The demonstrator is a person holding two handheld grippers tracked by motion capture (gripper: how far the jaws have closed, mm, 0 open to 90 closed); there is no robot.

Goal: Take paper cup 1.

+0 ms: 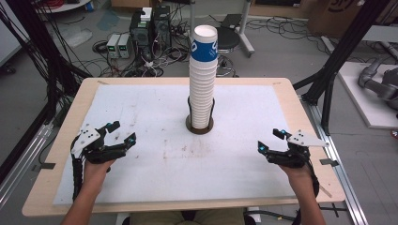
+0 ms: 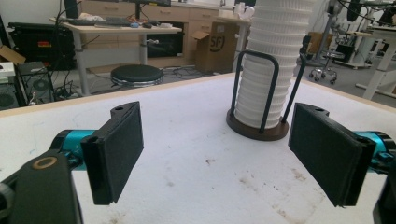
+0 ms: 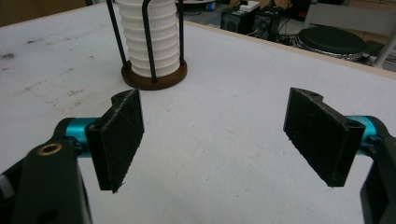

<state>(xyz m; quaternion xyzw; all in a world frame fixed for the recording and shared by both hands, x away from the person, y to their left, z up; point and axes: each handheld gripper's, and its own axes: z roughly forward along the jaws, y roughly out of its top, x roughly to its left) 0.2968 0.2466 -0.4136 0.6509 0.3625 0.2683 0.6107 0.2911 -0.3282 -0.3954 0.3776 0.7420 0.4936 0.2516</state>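
Your left gripper (image 1: 121,131) sat near the table's (image 1: 56,154) left edge in the high view, jaws spread and empty, resting low over the white mat (image 1: 141,108). Your right gripper (image 1: 270,140) mirrored it near the right edge, jaws likewise apart with nothing between them. Between the two, toward the far edge and about centred, the stack of paper cups (image 1: 202,89) stood upright in its holder (image 1: 199,126), a dark round base with thin black uprights. The top cup (image 1: 204,44) wore a blue band; the rest were plain white. Both grippers were well apart from the stack, and no loose cup lay anywhere on the mat, so I judged that you had not started pulling cups: everything was left to do.

From the left gripper view, your two black pads (image 2: 119,149) stood wide open over bare, lightly stained mat. The cup stack (image 2: 271,65) rose ahead and to the right, ringed by the holder's wire loops (image 2: 254,88) on the brown base (image 2: 257,130), well clear of the jaws.

From the right gripper view, the pads (image 3: 119,140) were open just as wide, gripping nothing. The stack (image 3: 152,37) and its base (image 3: 154,77) sat ahead and to the left, again well apart, so the reach to the cups was not yet made.
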